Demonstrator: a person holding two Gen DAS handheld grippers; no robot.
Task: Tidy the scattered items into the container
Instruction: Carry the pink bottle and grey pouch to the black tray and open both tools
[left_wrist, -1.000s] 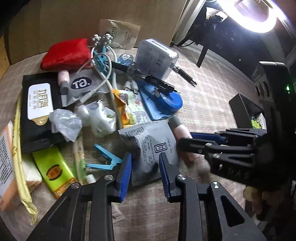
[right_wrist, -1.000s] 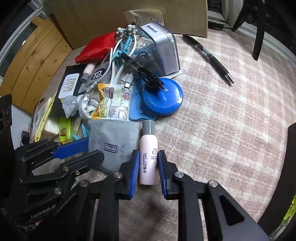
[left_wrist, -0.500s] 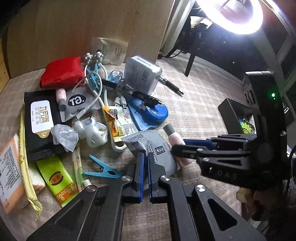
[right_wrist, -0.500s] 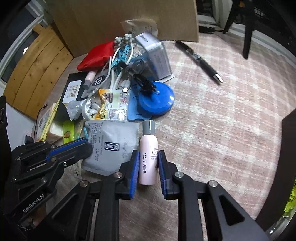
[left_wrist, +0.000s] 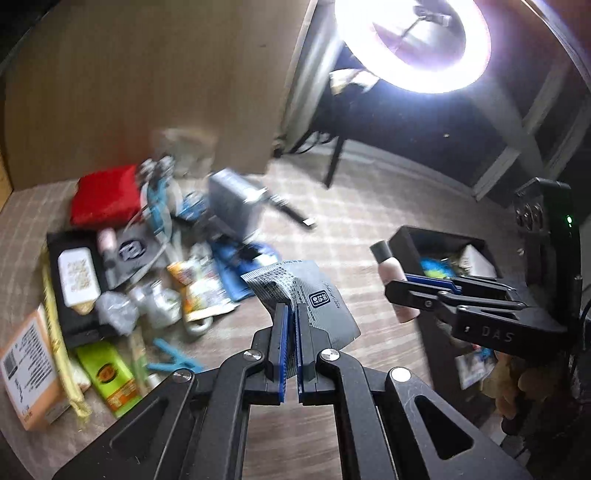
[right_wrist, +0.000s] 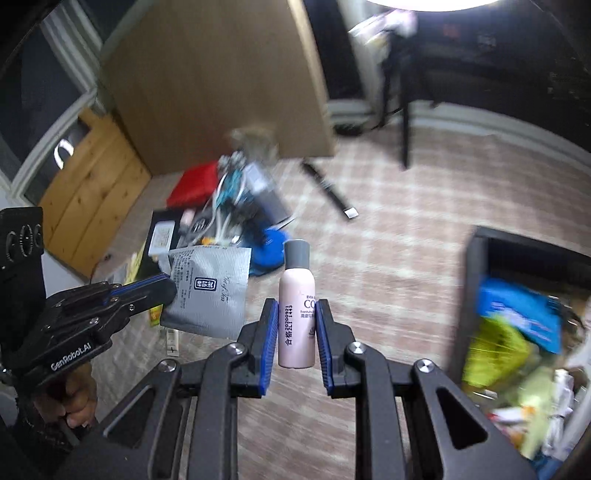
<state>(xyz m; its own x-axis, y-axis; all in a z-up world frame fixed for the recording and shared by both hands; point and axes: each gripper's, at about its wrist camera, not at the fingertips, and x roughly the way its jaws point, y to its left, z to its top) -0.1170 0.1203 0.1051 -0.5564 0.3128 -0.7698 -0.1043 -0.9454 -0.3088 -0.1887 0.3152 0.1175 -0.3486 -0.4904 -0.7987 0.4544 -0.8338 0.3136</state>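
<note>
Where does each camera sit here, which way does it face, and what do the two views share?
Left wrist: on the left gripper, facing the clutter; it pinches the grey sachet; the right gripper shows at right.
Right wrist: on the right gripper, facing along the pink bottle it clamps; the left gripper and fingers show at left.
Shared: sachet, bottle, black container, red pouch.

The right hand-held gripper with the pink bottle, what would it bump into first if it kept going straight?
Probably the blue disc at the pile's edge, beyond the bottle; depth is unclear.
</note>
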